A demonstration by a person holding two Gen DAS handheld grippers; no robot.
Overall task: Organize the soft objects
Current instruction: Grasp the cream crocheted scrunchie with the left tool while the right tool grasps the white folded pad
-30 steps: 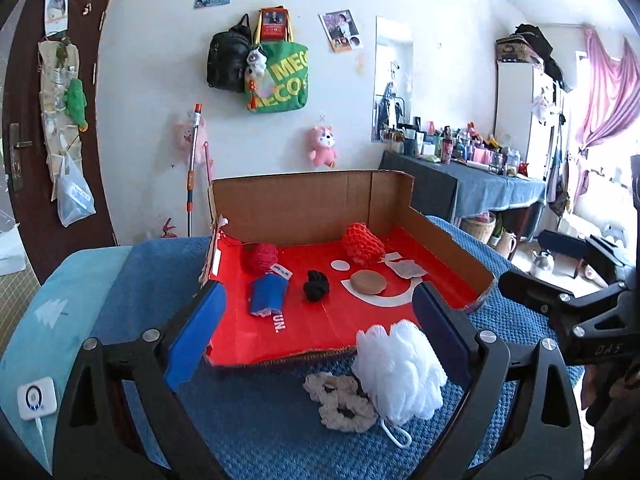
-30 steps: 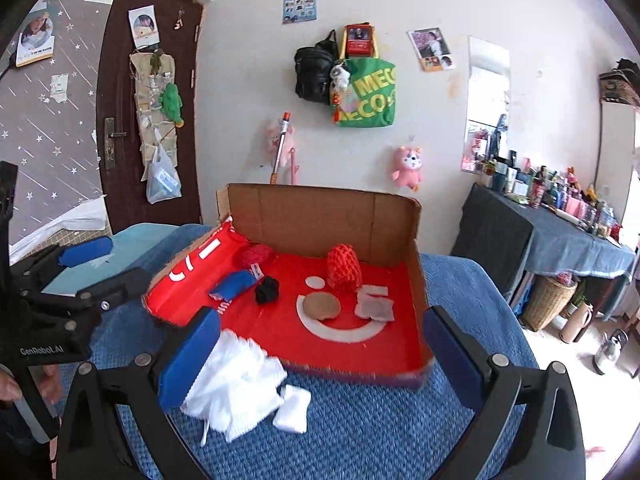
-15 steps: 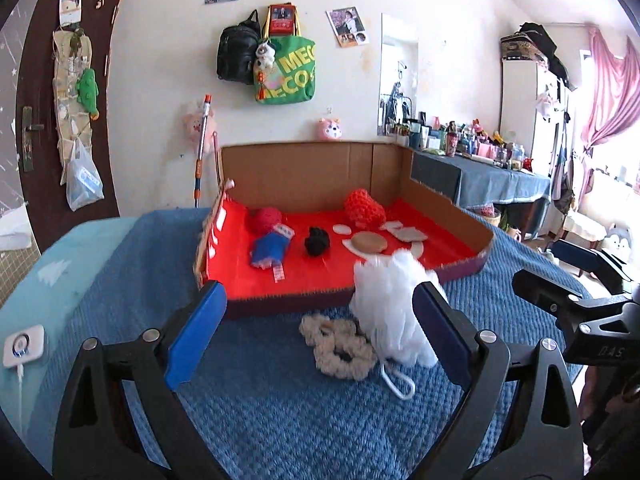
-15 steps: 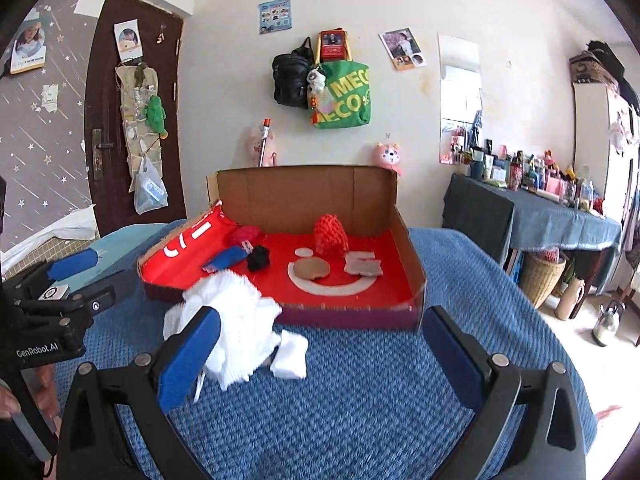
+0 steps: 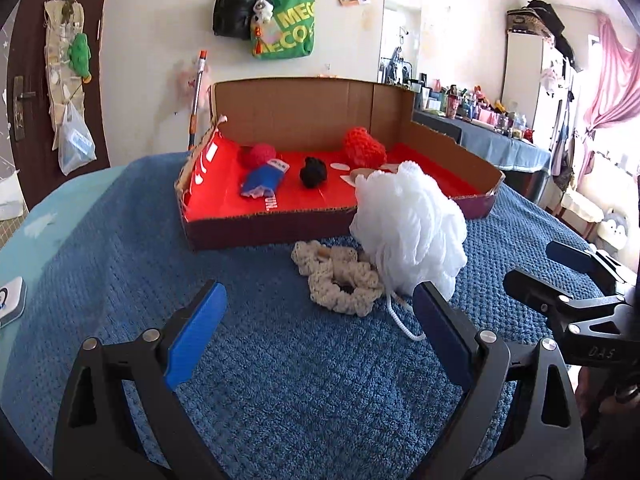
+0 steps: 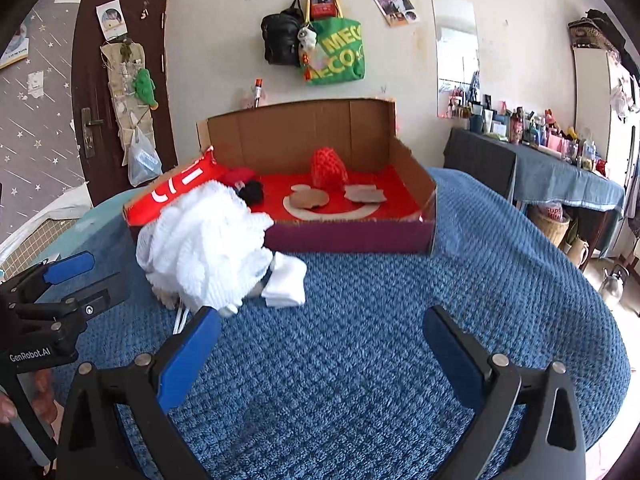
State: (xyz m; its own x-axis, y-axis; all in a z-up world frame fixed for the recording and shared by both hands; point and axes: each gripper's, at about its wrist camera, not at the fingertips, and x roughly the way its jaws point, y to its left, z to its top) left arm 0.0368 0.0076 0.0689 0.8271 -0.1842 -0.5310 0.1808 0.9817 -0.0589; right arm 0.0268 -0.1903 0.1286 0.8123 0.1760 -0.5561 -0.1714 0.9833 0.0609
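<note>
A white mesh bath puff lies on the blue blanket in front of a red-lined cardboard box. A cream crocheted scrunchie lies beside the puff, and a folded white cloth on its other side. In the box are a red knit ball, a blue cloth, a black scrunchie and an orange-red knit piece. My left gripper is open and empty, low over the blanket just short of the scrunchie. My right gripper is open and empty, right of the puff.
The blue blanket covers a bed with a light blue sheet at the left. A white device lies at the left edge. A cluttered table stands to the right, a door to the left.
Both grippers have dropped lower and come closer to the puff and scrunchie on the blanket. The objects have not moved and both grippers remain open.
</note>
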